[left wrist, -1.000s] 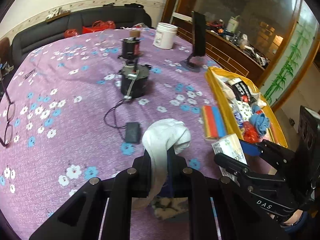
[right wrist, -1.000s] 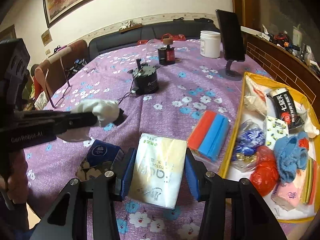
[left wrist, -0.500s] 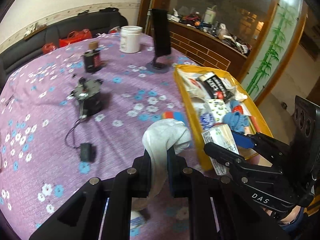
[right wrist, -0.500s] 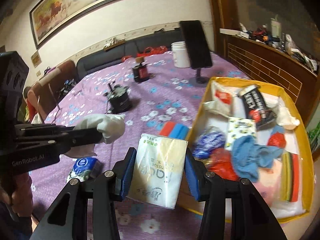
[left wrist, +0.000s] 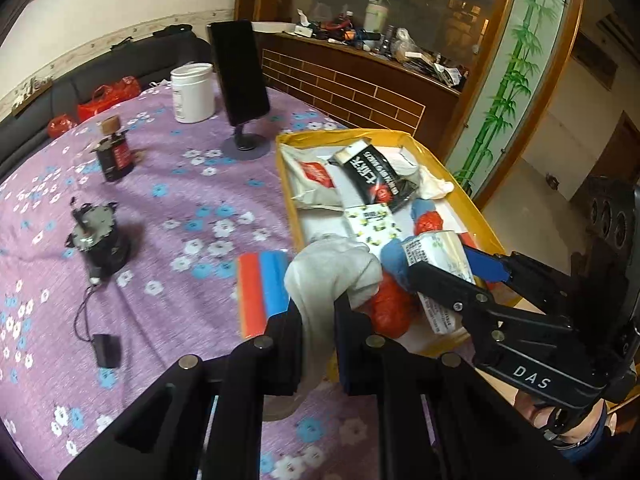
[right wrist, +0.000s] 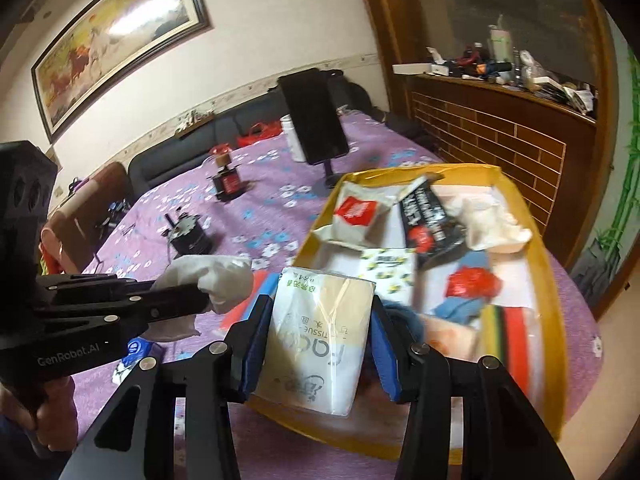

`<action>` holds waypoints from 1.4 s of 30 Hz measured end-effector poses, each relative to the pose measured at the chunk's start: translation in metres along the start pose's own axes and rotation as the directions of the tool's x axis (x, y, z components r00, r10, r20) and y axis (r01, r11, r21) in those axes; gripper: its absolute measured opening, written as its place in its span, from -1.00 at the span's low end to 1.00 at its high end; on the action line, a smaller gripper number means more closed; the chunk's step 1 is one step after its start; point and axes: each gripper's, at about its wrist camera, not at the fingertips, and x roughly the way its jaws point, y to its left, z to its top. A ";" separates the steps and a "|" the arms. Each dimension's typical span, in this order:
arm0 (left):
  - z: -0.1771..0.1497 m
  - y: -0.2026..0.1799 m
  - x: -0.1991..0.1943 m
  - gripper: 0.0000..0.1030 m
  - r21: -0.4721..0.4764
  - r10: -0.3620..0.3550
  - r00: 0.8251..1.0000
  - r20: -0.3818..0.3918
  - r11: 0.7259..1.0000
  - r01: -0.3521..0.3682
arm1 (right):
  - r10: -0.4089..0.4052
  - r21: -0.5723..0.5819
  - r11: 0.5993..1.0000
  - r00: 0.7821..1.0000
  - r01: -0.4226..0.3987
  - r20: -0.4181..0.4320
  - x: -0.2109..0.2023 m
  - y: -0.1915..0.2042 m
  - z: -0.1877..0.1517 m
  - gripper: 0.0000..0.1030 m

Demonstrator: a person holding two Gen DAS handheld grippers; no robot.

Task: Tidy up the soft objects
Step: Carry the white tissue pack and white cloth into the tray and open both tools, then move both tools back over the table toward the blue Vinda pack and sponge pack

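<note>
We've got both grippers crowding the near end of the yellow tray (right wrist: 550, 276), so there's little room between them. The tray's packed: black packet (right wrist: 426, 220), white pouch (right wrist: 354, 216), crumpled white cloth (right wrist: 492, 220), red and blue bits down the middle. The only bare floor we can see is a white patch on the far right side (right wrist: 516, 276). Left of the tray, the purple tablecloth (left wrist: 192, 200) is fairly open, apart from the red-and-blue pack (left wrist: 262, 292) hugging the tray wall, the phone stand (left wrist: 240, 92), the white jar (left wrist: 192, 92) and the motor (left wrist: 98, 240).
</note>
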 end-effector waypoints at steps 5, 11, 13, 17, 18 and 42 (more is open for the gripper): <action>0.008 -0.018 0.015 -0.75 0.021 -0.019 1.000 -0.016 1.000 0.020 | -0.027 0.023 0.999 1.000 0.027 0.013 -0.010 -0.023 0.004 -0.01; 0.020 -0.039 0.035 -0.75 0.039 -0.027 0.999 -0.026 0.999 0.028 | -0.052 0.051 0.997 0.999 0.051 0.017 -0.019 -0.049 0.014 -0.01; 0.025 -0.044 0.042 -0.75 0.040 -0.028 0.999 -0.031 0.999 0.029 | -0.069 0.050 0.996 0.998 0.068 0.013 -0.018 -0.060 0.023 -0.01; 0.040 -0.050 0.060 -0.75 0.044 -0.018 0.999 -0.036 0.999 0.020 | -0.111 0.046 0.993 0.994 0.111 0.000 -0.013 -0.077 0.043 -0.01; 0.044 -0.050 0.066 -0.75 0.042 -0.018 0.999 -0.039 0.999 0.020 | -0.125 0.042 0.991 0.992 0.125 -0.012 -0.009 -0.081 0.048 -0.01; 0.081 -0.046 0.128 0.16 0.018 0.037 0.998 -0.052 0.999 -0.036 | -0.151 0.114 0.977 0.960 0.181 -0.235 0.093 -0.146 0.103 0.22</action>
